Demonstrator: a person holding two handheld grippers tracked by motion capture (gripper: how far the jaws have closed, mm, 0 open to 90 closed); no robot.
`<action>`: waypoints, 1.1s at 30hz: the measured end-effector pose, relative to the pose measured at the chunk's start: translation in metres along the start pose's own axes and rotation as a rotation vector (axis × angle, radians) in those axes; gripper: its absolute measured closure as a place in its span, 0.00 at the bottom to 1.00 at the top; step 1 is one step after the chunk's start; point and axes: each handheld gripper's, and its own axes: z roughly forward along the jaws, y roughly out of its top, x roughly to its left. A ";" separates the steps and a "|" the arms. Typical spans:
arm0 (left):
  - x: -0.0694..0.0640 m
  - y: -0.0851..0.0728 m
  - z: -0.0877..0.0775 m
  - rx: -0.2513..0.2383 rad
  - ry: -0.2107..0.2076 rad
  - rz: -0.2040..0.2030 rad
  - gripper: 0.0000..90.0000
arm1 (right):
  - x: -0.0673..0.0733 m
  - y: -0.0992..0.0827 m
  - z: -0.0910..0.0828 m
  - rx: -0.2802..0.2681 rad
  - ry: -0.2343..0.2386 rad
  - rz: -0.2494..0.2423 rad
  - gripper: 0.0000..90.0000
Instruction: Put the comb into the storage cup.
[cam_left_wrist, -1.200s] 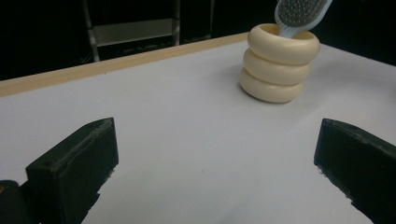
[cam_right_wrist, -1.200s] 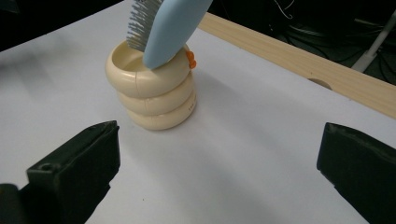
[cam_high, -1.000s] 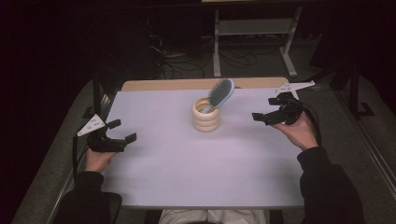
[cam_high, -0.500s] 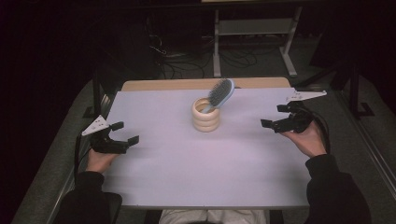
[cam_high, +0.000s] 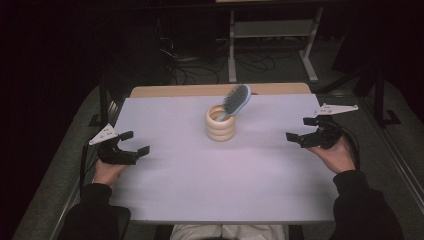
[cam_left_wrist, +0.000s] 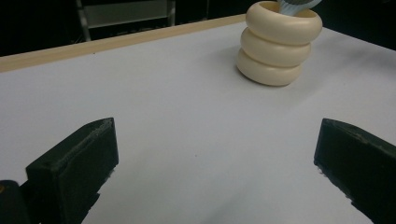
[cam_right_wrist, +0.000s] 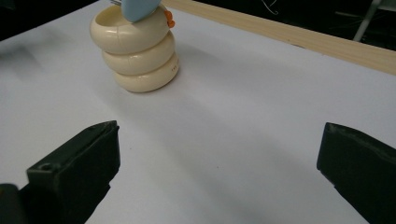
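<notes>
A cream ribbed holder (cam_high: 220, 123) made of three stacked rings stands upright a little far of the middle of the white table (cam_high: 225, 185), and a light-blue hairbrush (cam_high: 235, 101) sits in it with its handle down inside and its bristled head leaning up and to the right above the rim. The left gripper (cam_high: 136, 142) is near the left edge of the table, held in the person's left hand (cam_high: 107, 171), its two black jaws spread wide apart with nothing between them; it points toward the holder but is well apart from it. In the left gripper view the holder (cam_left_wrist: 279, 43) stands at the far right, beyond the jaws, with bare table surface between. The right gripper (cam_high: 299, 129) is near the right edge of the table, held in the person's right hand (cam_high: 336, 154), its jaws likewise standing wide apart and gripping nothing, aimed left toward the holder and well apart from it. In the right gripper view the holder (cam_right_wrist: 138, 53) stands at the far left, with the pale blue hairbrush (cam_right_wrist: 139, 9) rising out of its mouth and a small orange mark (cam_right_wrist: 169, 19) at the rim beside it. A strip of wooden tabletop (cam_high: 210, 90) shows along the far edge of the white surface.
</notes>
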 end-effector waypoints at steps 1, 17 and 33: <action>0.000 0.000 0.000 0.001 -0.001 0.000 0.00 | 0.000 -0.002 -0.001 -0.001 -0.003 0.001 0.00; 0.000 0.000 0.000 0.003 -0.007 -0.003 0.00 | -0.005 -0.028 -0.011 0.003 -0.029 0.005 0.00; 0.000 -0.001 -0.001 0.005 -0.008 0.000 0.00 | 0.000 -0.055 -0.017 0.031 -0.050 -0.010 0.00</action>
